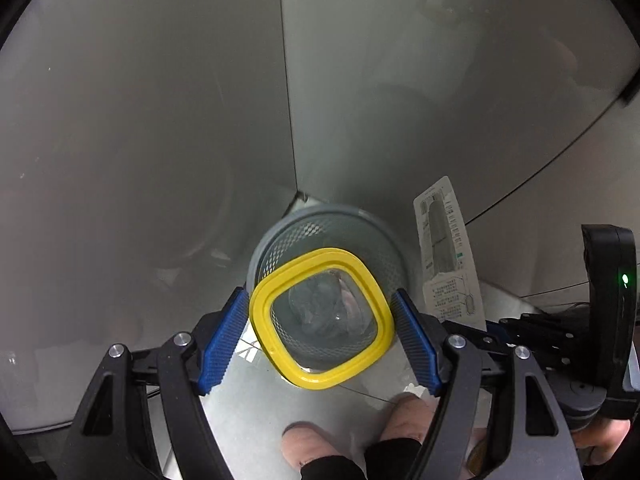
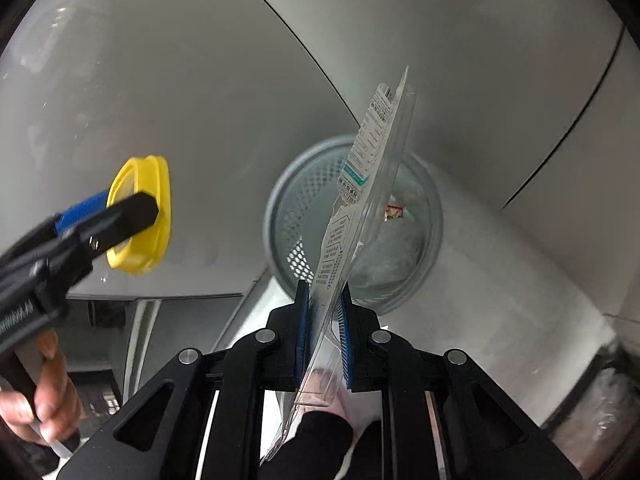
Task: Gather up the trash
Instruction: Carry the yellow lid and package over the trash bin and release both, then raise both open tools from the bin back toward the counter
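- My left gripper point(image 1: 320, 336) grasps a yellow lid point(image 1: 322, 322), one blue pad point(image 1: 224, 340) on each side of its rim, the clear middle facing me.
- Straight past the lid, beyond my fingertips, sits the mesh bin point(image 1: 280, 236) in a grey corner, crumpled clear plastic point(image 1: 324, 312) inside.
- My right gripper point(image 2: 325, 332) is clenched on a flat clear blister pack point(image 2: 360, 184), which stands tall from between the pads.
- The bin point(image 2: 288, 184) lies just beyond those fingertips, behind the pack.
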